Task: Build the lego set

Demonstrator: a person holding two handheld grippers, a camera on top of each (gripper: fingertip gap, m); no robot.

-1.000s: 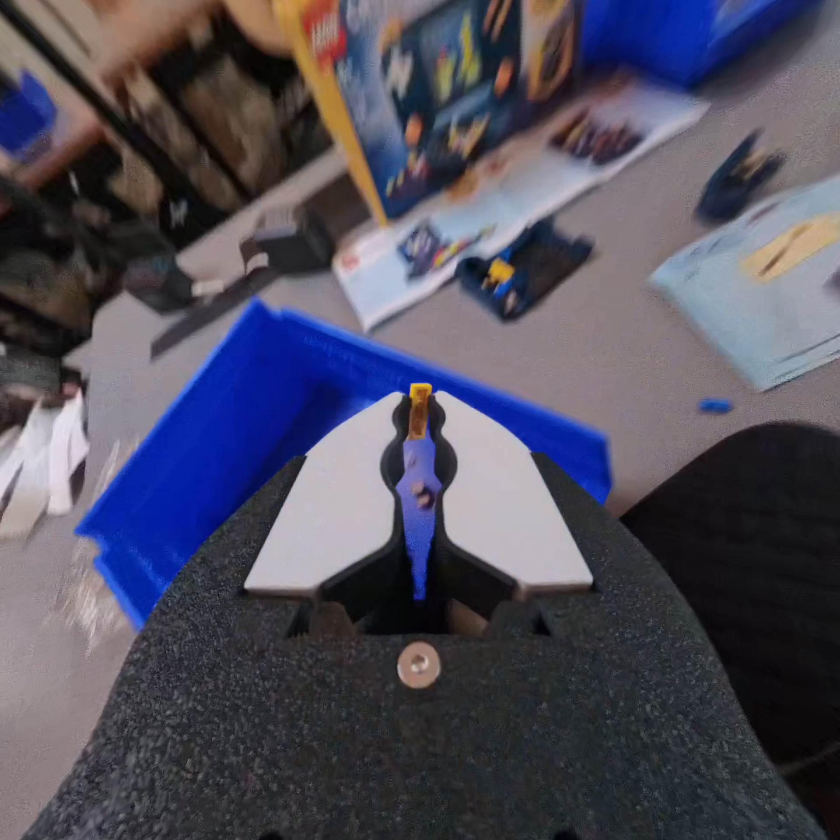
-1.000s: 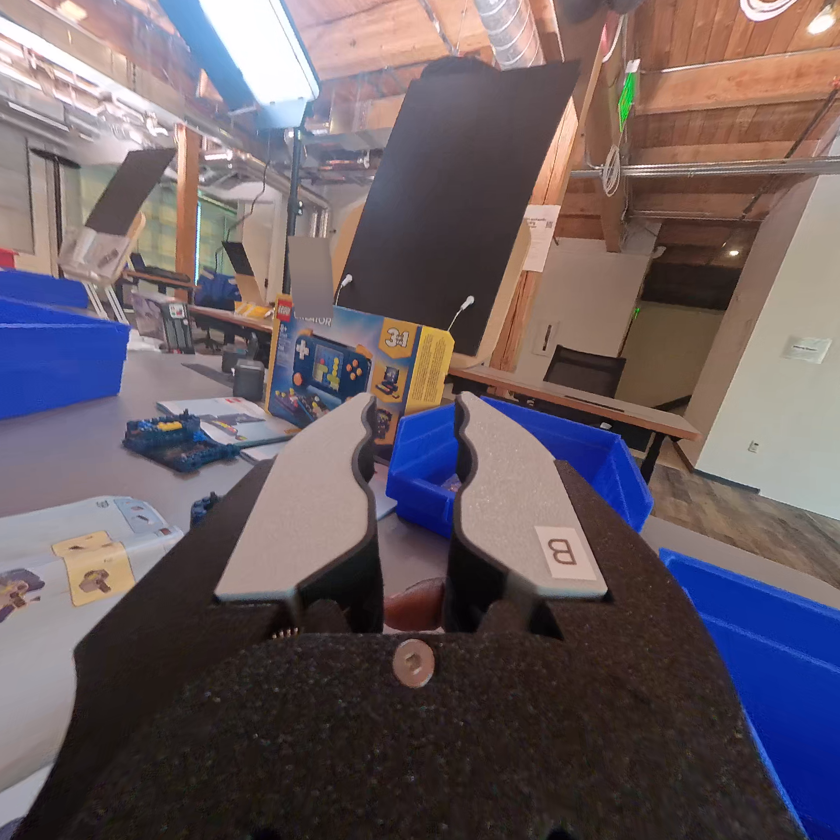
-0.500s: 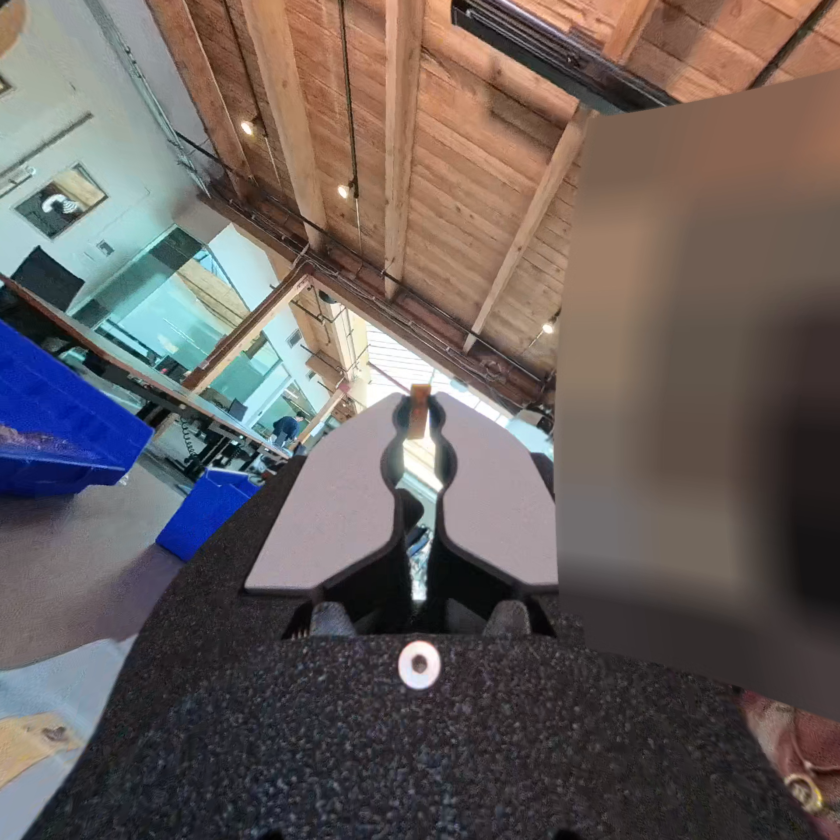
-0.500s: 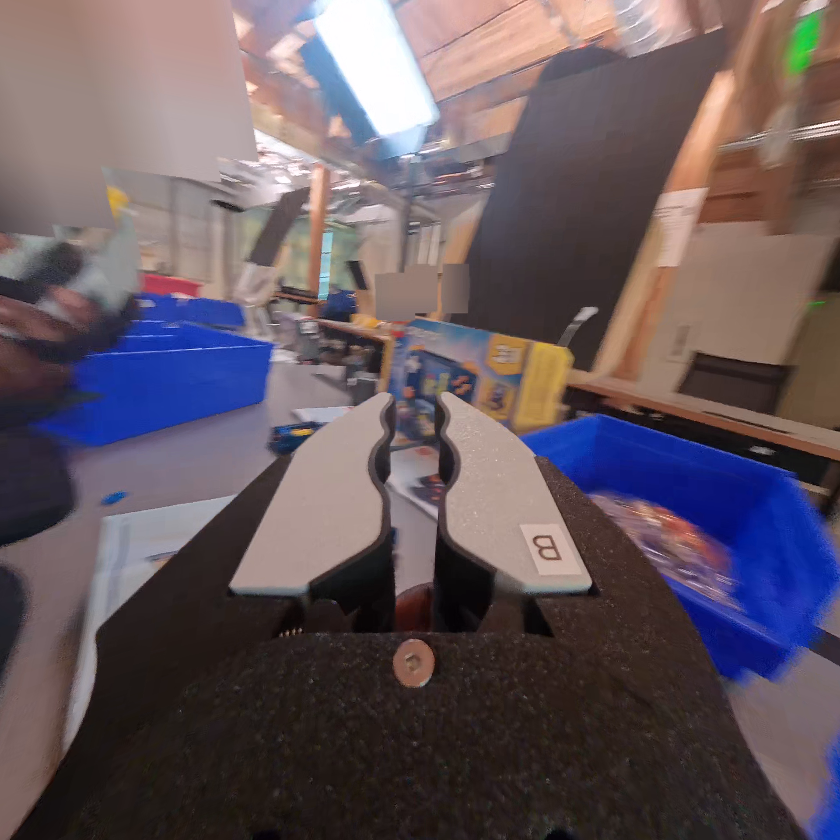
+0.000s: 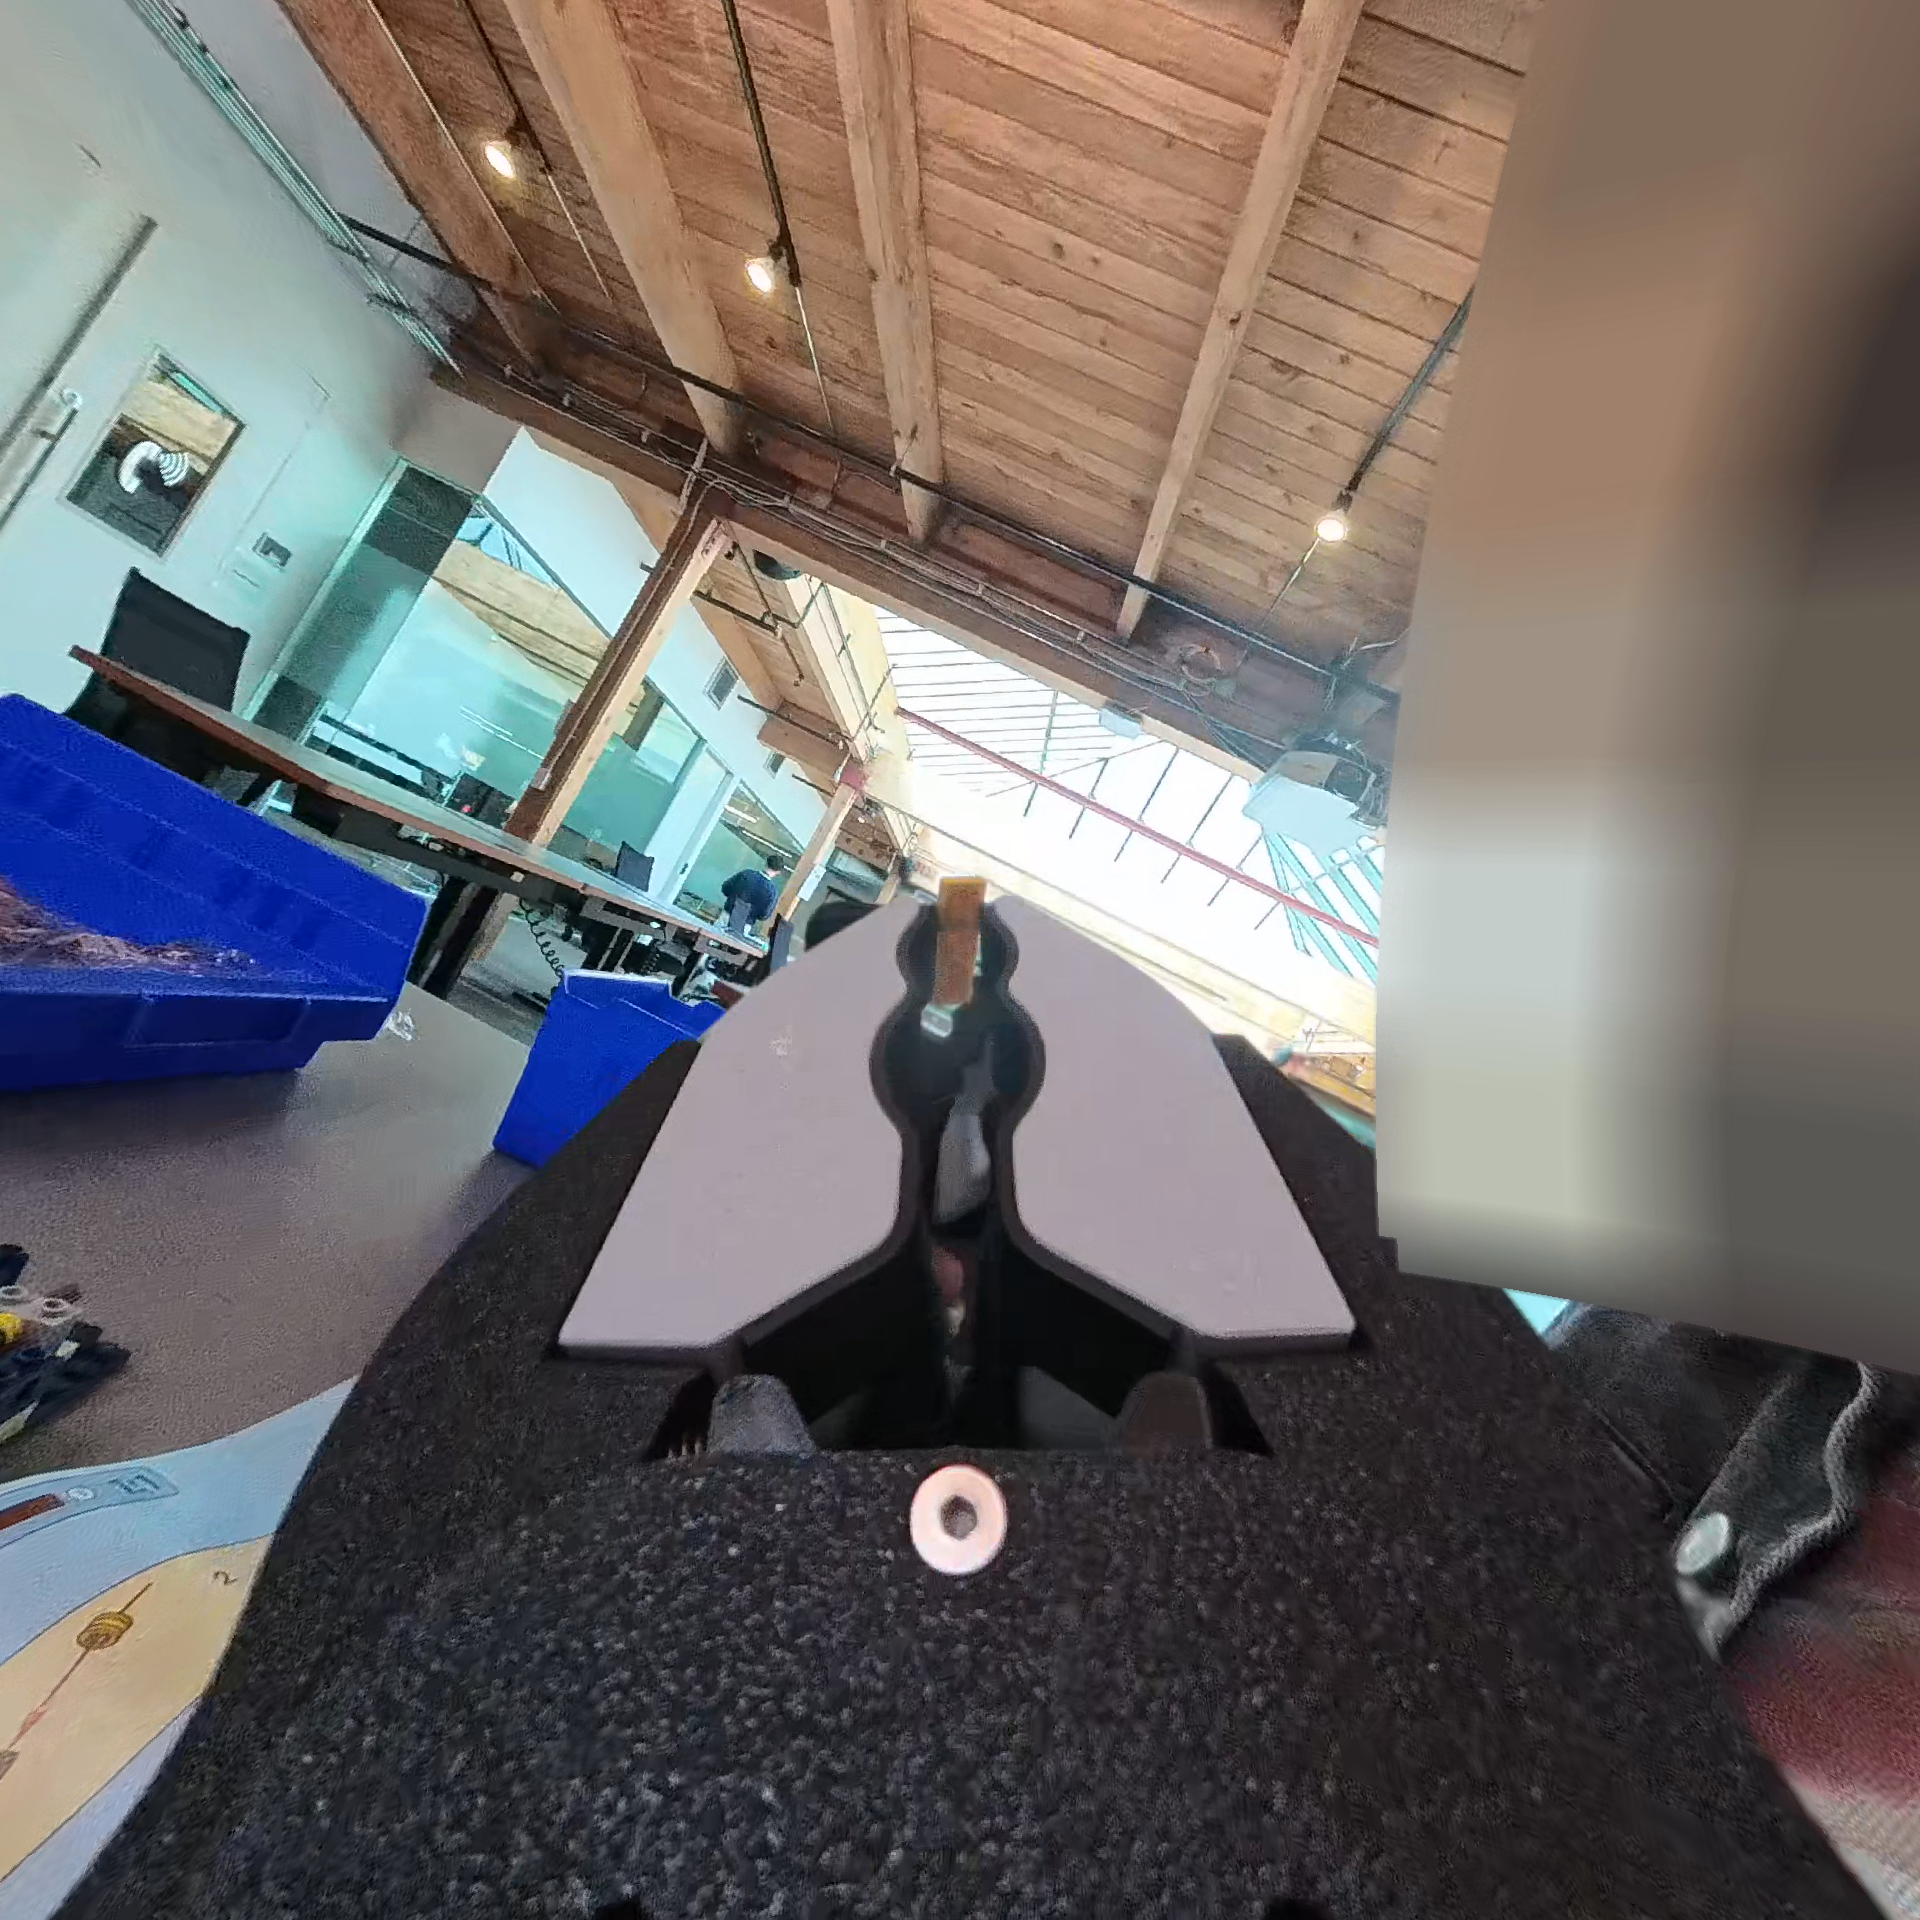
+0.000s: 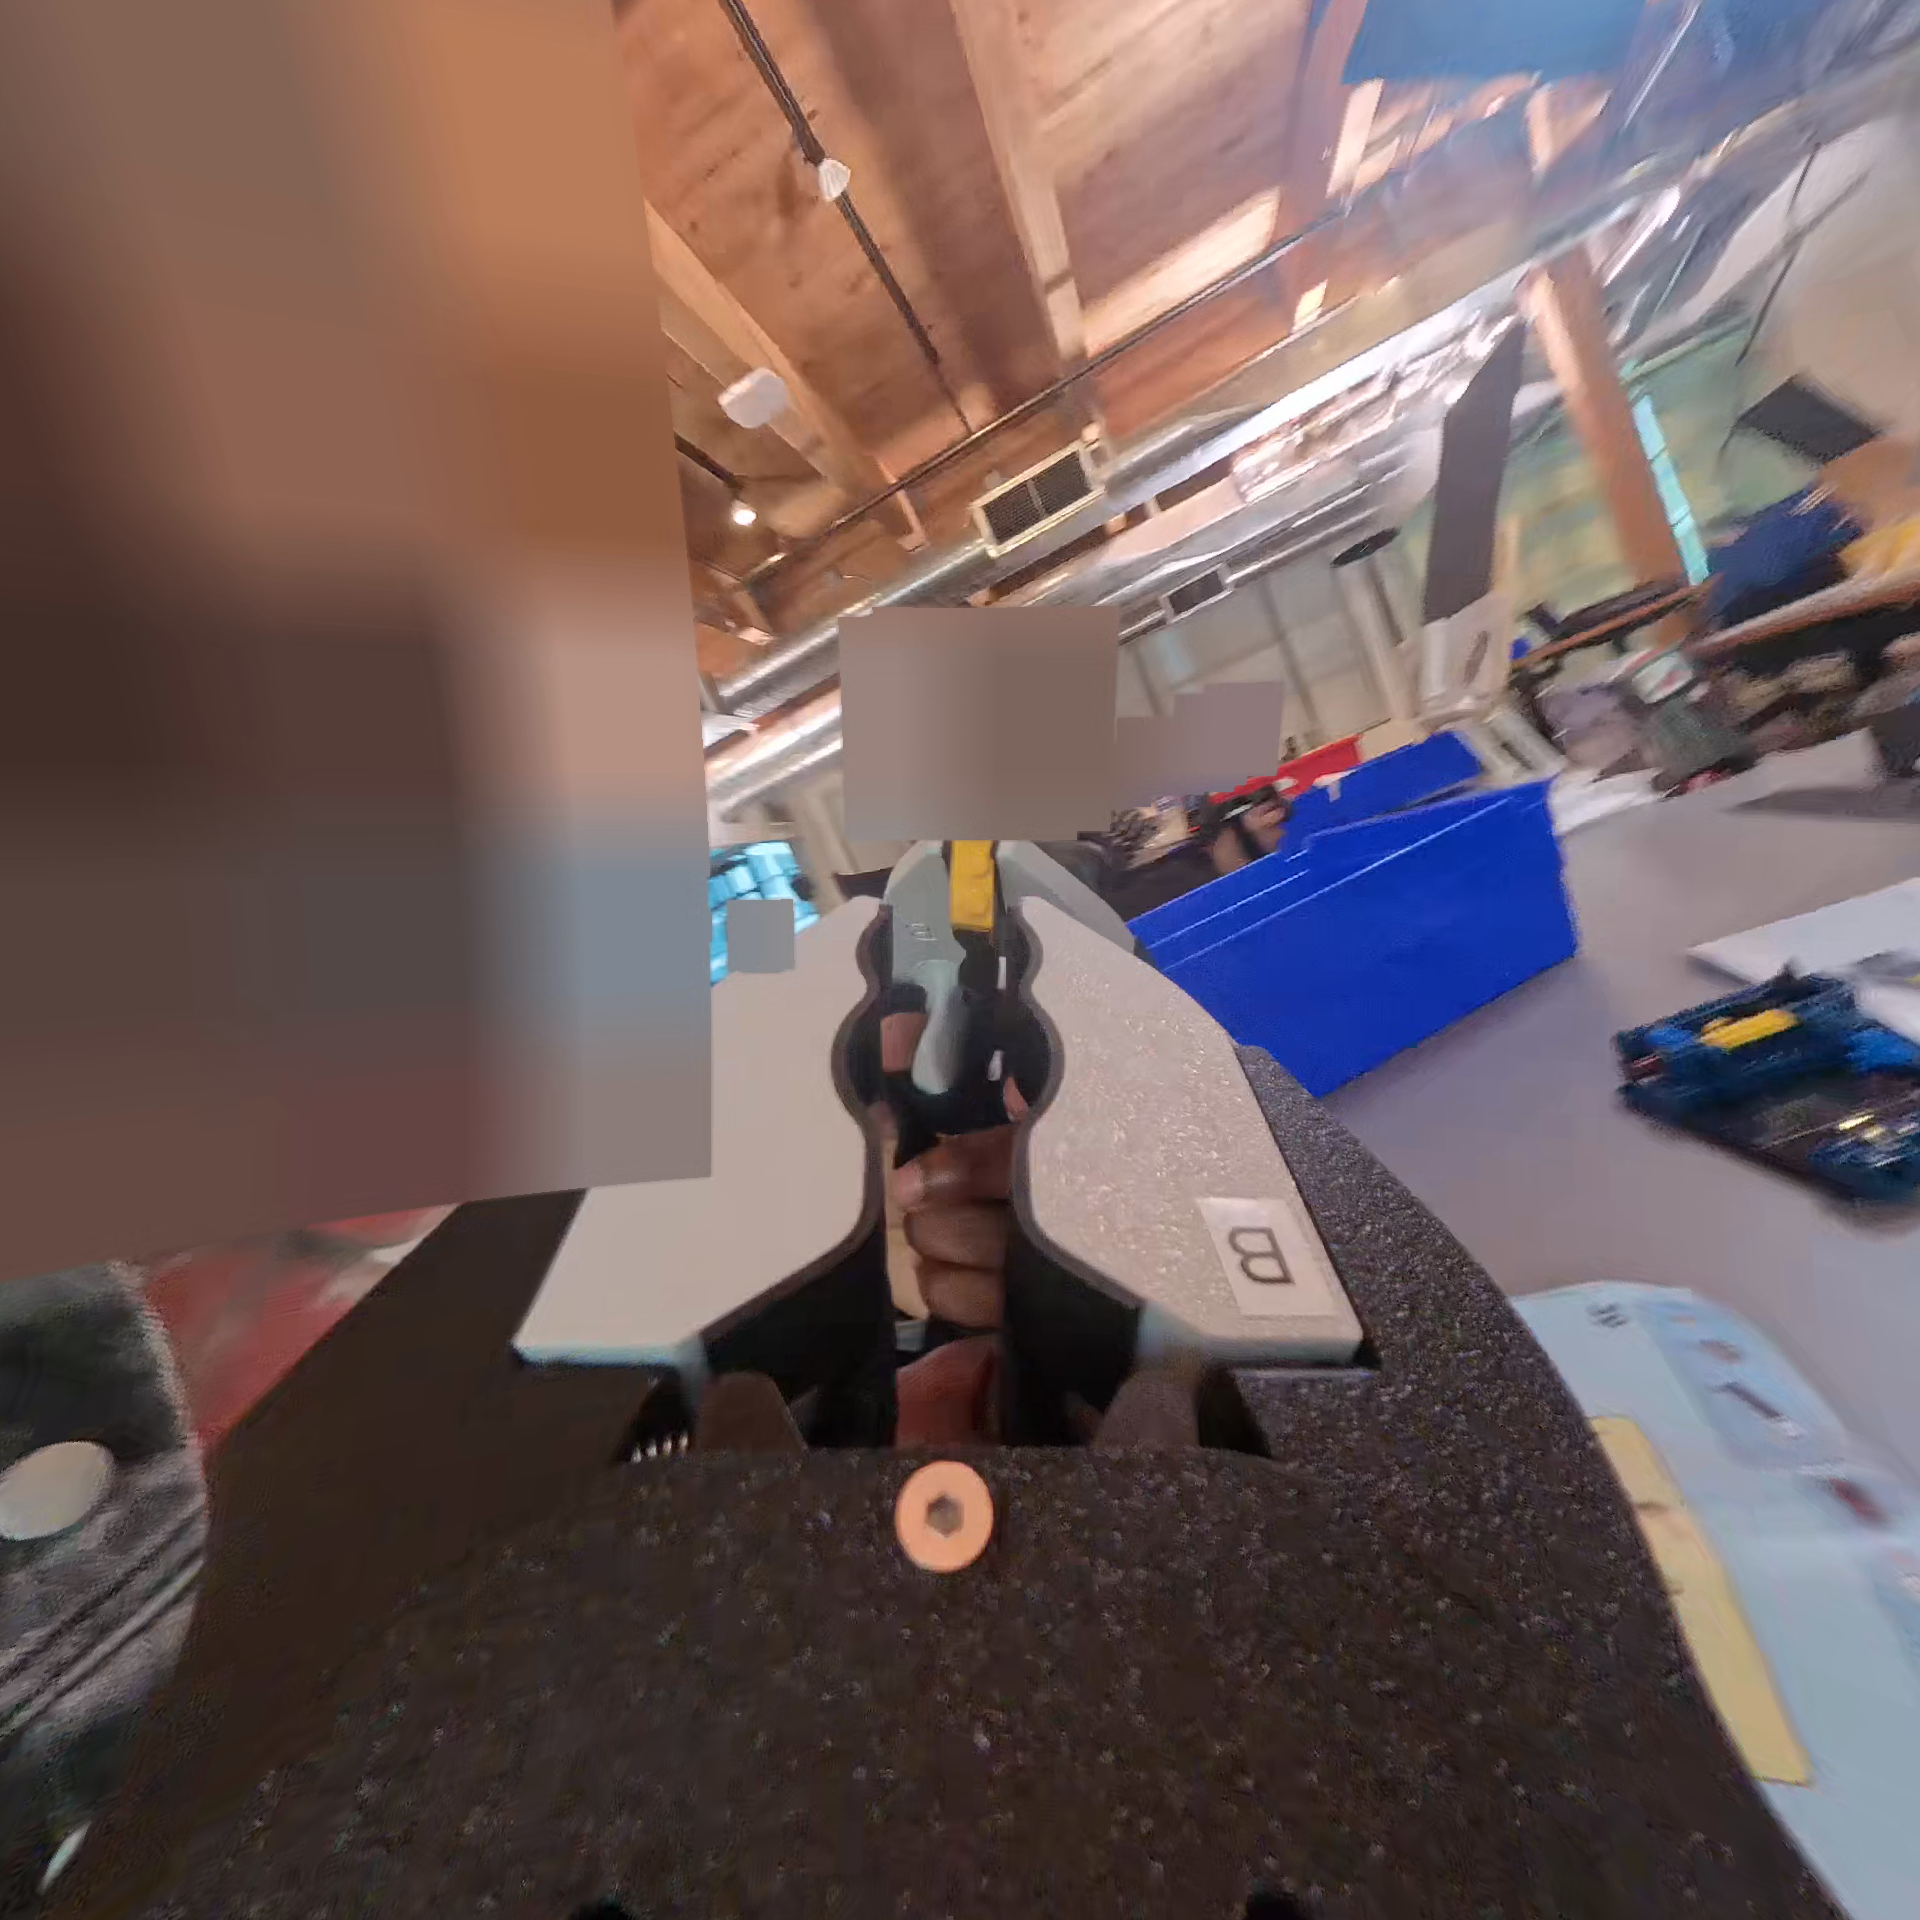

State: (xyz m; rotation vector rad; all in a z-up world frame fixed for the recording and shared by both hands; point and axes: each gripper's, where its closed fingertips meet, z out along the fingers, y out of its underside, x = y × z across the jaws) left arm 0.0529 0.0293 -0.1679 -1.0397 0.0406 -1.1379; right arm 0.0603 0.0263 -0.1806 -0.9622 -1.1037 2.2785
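Yellow brick piece (image 5: 957, 940) pinched at tips of left tongs (image 5: 958, 914), jaws nearly together, raised toward wooden ceiling; blue bins (image 5: 197, 935) on grey bench (image 5: 239, 1174) at left.
Right view: right tongs (image 6: 951, 920) narrowly parted, gripping nothing; left tongs with yellow piece (image 6: 971, 883) just beyond tips, touching or apart unclear. Blue bin (image 6: 1382, 935) on bench at right.

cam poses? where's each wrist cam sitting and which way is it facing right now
Left wrist view: behind the left gripper, tilted up toward the wooden ceiling; its fingers pinch a small yellow piece.
Right wrist view: behind the right gripper, aimed at the left gripper, with the person's hand between its fingers.
Shared: the yellow piece, blue bins, grey table.
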